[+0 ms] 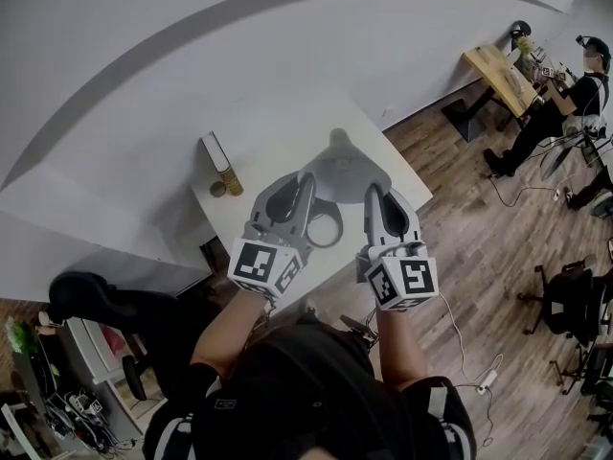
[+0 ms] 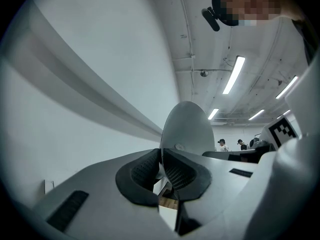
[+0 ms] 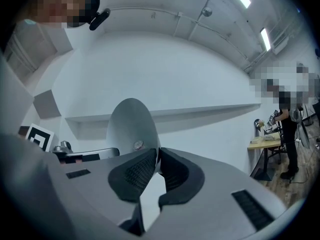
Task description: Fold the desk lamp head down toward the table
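The left gripper [image 1: 307, 184] is clenched on the lamp head [image 1: 341, 164]. In the left gripper view, the ribbed pads [image 2: 180, 176] of the left gripper [image 2: 162, 157] press on both faces of the thin rim of the lamp head [image 2: 186, 129], which stands on edge above the jaws. The right gripper [image 1: 373, 193] grasps the same part. In the right gripper view, the right gripper [image 3: 156, 157] has its jaws nearly together, with the rim of the lamp head [image 3: 130, 126] caught between the pads [image 3: 134, 174].

In the head view, the two grippers hold the pale, disc-shaped lamp head from opposite sides, left and right. Each marker cube [image 1: 263, 264] faces the camera at the near end of its gripper. A dark ring [image 1: 329, 226] lies between the gripper bodies, just below the lamp head. Whether it belongs to the lamp cannot be determined.

The lamp head is positioned over the near part of the white tabletop [image 1: 285, 140]. At the left edge of the tabletop, well apart from the lamp head, a book-like block [image 1: 213, 150] stands beside a gold cylindrical stack [image 1: 229, 180].

A wooden floor [image 1: 479, 247] surrounds the tabletop. A person [image 1: 565, 103] is at a wooden desk [image 1: 500, 73] at the far right.
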`<state>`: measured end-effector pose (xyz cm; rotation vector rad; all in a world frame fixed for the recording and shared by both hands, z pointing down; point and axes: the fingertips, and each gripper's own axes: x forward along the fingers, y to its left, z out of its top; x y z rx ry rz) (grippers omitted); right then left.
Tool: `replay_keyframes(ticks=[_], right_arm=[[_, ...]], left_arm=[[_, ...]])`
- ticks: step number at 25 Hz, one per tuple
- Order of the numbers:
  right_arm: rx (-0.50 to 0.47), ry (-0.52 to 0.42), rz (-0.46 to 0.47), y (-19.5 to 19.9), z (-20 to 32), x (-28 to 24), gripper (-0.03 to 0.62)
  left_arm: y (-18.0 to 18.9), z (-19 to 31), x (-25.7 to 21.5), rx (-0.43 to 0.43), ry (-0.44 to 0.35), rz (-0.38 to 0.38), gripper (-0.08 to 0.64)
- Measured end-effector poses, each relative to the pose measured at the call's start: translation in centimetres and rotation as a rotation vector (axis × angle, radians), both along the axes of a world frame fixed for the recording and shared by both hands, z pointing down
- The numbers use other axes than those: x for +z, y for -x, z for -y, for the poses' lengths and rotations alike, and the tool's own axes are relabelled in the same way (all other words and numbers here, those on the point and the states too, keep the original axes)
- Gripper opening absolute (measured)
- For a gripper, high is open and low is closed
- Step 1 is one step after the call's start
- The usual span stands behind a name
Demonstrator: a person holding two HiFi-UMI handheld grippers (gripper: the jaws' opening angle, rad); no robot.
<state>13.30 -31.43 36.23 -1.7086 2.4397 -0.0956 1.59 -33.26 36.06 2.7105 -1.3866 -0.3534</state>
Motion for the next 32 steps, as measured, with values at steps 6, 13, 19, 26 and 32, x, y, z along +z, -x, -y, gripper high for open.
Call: replay_keyframes(ticks=[6, 13, 19, 26, 32], right_arm=[[0.012, 0.025, -0.021, 0.5, -0.8, 1.9, 0.037], [0.038, 0.020, -0.056, 0.5, -1.8, 4.1, 0.031], [0.056, 0.063, -0.084, 0.5, -1.8, 7.3, 0.023], [0.069, 0.080, -0.152, 1.1, -2.0, 10.0, 0.020], [0.082, 0.097, -0.198, 1.2, -1.7, 12.1, 0.018]], left_arm=[[0.5, -0.7, 1.9, -0.014, 0.003, -0.006, 0.044], [0.3, -1.8, 4.2, -0.028, -0.005, 0.053, 0.040], [0.2, -1.8, 7.3, -0.020, 0.039, 0.085, 0.032], [0.5, -2.1, 10.2, -0.051, -0.006, 0.142, 0.029], [0.3, -1.8, 12.3, -0.059, -0.021, 0.196, 0.029]])
